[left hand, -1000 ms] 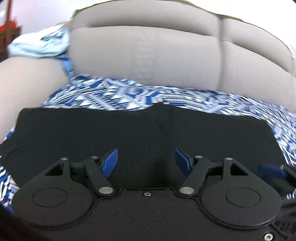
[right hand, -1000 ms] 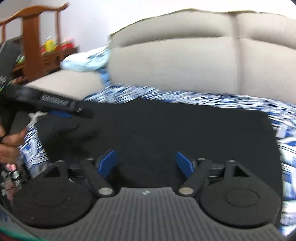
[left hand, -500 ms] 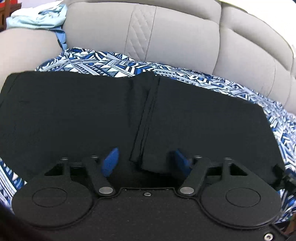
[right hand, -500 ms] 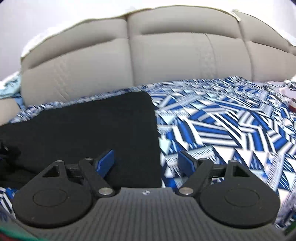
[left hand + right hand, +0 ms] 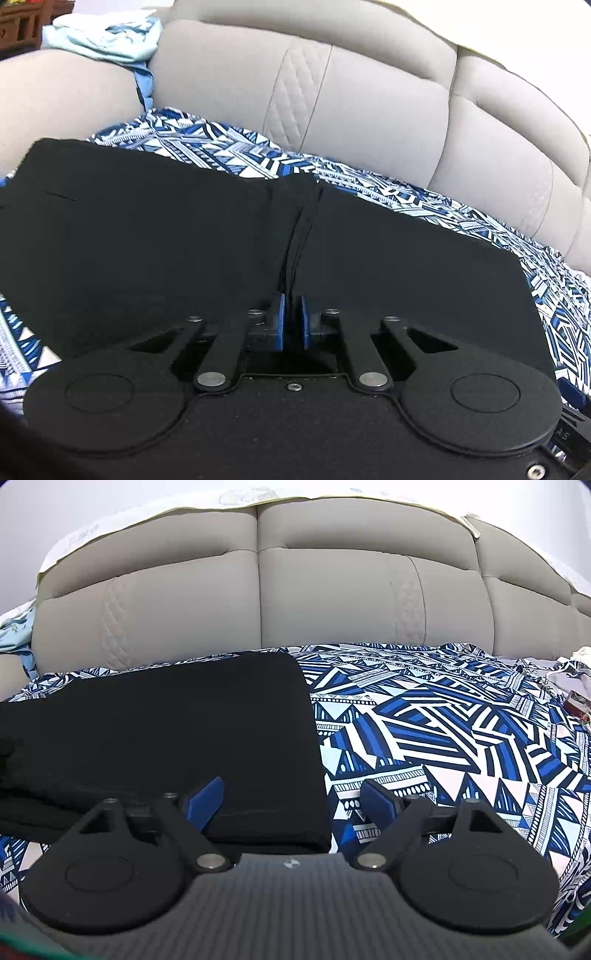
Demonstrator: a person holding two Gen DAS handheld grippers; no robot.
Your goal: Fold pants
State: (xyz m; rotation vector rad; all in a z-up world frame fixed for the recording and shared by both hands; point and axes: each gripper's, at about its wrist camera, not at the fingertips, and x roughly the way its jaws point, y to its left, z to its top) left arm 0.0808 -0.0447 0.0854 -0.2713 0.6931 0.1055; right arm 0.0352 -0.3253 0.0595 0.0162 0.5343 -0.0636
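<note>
L gripper (image 5: 292,318): jaws are being held nearly closed, w/ a bunched ridge of the pants (image 5: 147,236) pinched between the blue pads (image 5: 279,320). Black fabric is being spread flat to both sides of the jaws & ahead of them, over the patterned sheet (image 5: 207,136); the pinched fold is running fwd from the jaw tips toward the far edge. Beyond it, the grey sofa back (image 5: 369,110) is being seen; a pale blue cloth (image 5: 110,35) is lying far ahead-left on the armrest.

R gripper (image 5: 293,797): jaws are being held wide apart, nothing gripped. The pants' (image 5: 177,731) near right corner is being straddled: L pad (image 5: 207,797) is sitting over black fabric, R pad (image 5: 378,797) over the sheet (image 5: 443,738). Whether the pads are touching the cloth can't be told. Sofa back (image 5: 332,590) is lying ahead of the jaws.
</note>
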